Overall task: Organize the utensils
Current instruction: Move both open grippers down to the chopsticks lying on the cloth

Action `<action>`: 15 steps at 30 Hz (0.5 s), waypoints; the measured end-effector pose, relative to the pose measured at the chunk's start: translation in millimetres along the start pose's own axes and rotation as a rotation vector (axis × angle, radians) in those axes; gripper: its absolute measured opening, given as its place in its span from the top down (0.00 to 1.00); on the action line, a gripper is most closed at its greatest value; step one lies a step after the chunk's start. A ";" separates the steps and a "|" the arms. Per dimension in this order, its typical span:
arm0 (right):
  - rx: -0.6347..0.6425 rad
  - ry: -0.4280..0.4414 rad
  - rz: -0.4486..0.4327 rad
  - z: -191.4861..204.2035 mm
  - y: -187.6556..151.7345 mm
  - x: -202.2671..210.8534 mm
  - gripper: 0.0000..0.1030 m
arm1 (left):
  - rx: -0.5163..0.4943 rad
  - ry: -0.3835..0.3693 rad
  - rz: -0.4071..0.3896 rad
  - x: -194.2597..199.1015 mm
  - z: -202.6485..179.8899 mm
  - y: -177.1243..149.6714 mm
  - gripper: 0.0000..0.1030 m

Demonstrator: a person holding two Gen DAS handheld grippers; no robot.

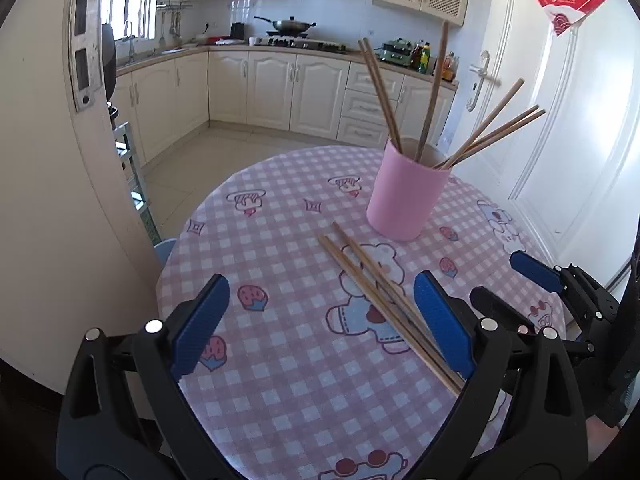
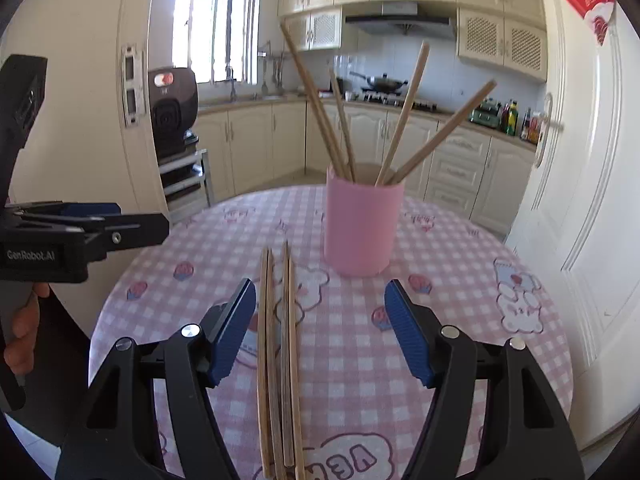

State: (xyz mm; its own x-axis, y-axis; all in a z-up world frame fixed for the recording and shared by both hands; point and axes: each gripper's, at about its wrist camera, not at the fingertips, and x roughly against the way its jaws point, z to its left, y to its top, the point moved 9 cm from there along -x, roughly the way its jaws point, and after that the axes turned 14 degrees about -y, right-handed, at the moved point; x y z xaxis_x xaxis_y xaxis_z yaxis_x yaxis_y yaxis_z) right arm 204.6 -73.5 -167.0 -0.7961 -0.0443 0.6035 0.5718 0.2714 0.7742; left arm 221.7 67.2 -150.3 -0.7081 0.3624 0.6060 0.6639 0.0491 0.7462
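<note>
1. A pink cup (image 1: 406, 196) stands upright on a round table (image 1: 280, 400) covered with a pink checked cloth printed with bears and strawberries.
2. Several wooden chopsticks (image 1: 486, 134) stand in the cup, fanning out and leaning on its rim; the exact count is hard to tell.
3. More loose chopsticks (image 2: 280, 360) lie flat on the cloth on the near side of the cup, side by side and partly overlapping, their far tips close to the cup's base but not touching it.
4. The left gripper (image 1: 324, 328) hangs over the cloth, nearer than the cup, with its blue-padded jaws spread wide. Nothing is held. In the left wrist view the loose chopsticks run under its right-hand finger (image 1: 444, 328) rather than between the pads.
5. The right gripper (image 2: 320, 332) is also nearer than the cup, jaws parted to a middling width and empty. The loose chopsticks lie below the gap between its pads, toward the left-hand pad; the pads do not press on them.
6. In the right wrist view a hand (image 2: 22, 324) at the left edge holds the left gripper's black body.
7. Beyond the cup, across the floor, cream kitchen cabinets (image 1: 272, 88) run along the wall, with a wok (image 1: 290, 24) on the stove.
8. To the right of the cup is a white door (image 1: 560, 140).
</note>
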 end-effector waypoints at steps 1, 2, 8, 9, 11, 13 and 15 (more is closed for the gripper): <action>0.015 0.007 0.033 3.5 -5.9 -6.0 0.38 | 0.006 0.008 0.017 -4.1 2.4 -4.2 0.11; 0.035 0.009 0.057 6.9 -11.9 -11.5 0.38 | 0.014 0.011 0.029 -7.4 4.8 -7.6 0.11; 0.149 -0.029 0.155 19.6 -35.4 -32.1 0.38 | 0.048 0.007 0.080 -21.7 12.8 -23.3 0.11; 0.161 -0.036 0.156 20.5 -37.7 -33.0 0.38 | 0.049 0.008 0.088 -23.9 13.5 -25.3 0.11; 0.159 -0.032 0.156 20.1 -38.5 -33.0 0.38 | 0.052 0.009 0.102 -29.8 13.0 -26.6 0.11; 0.158 -0.017 0.169 19.8 -40.0 -33.7 0.38 | 0.056 0.010 0.111 -33.7 14.5 -28.0 0.11; 0.166 0.008 0.198 25.3 -43.0 -36.5 0.38 | 0.062 0.008 0.125 -38.5 15.1 -31.5 0.11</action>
State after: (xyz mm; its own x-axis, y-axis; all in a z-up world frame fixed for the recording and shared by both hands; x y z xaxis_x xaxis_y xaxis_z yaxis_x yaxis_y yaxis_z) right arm 204.1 -59.3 -227.1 -0.6697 0.0181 0.7424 0.6758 0.4295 0.5991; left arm 231.7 65.8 -201.3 -0.6208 0.3620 0.6954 0.7604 0.0619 0.6465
